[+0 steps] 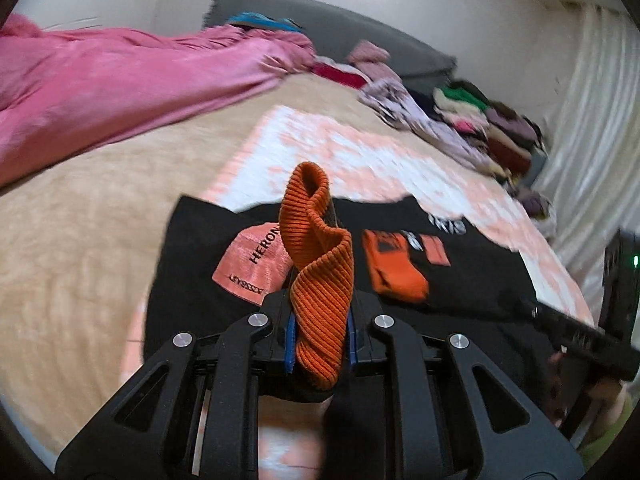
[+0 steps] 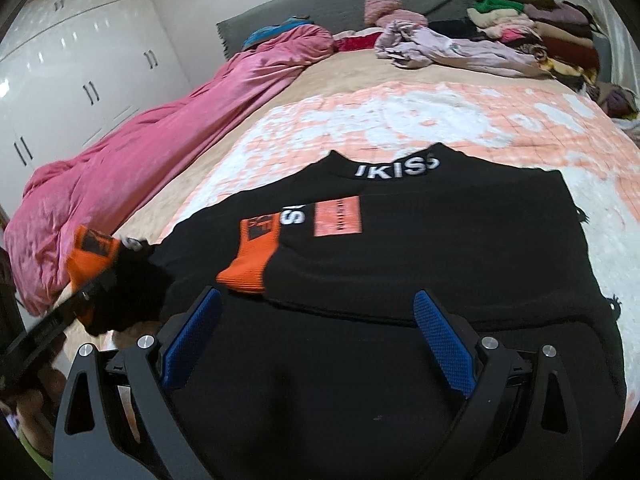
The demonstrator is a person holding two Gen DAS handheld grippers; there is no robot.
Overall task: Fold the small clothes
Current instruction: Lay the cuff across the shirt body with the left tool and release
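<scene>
Left gripper (image 1: 320, 280): jaws clamped on the orange ribbed cuff (image 1: 320, 268) of the black sweater (image 2: 400, 280); cuff twists upward out of the blue pads, lifted off the bed.
Right gripper (image 2: 318, 344): jaws wide apart, nothing between the pads; hovers low over the near hem of the sweater.
Sweater: lies flat on the peach-and-white blanket (image 2: 440, 120), collar toward 12 o'clock, white lettering on the collar, orange patch (image 2: 338, 216) on the chest.
Other cuff (image 2: 250, 268): folded in across the chest, at 11 o'clock of the right gripper.
Left sleeve: raised at 9 o'clock in the right wrist view.
Pink duvet (image 2: 140, 152): bunched at 10 o'clock.
Clothes pile (image 2: 520, 28): far corner, 1 o'clock.
</scene>
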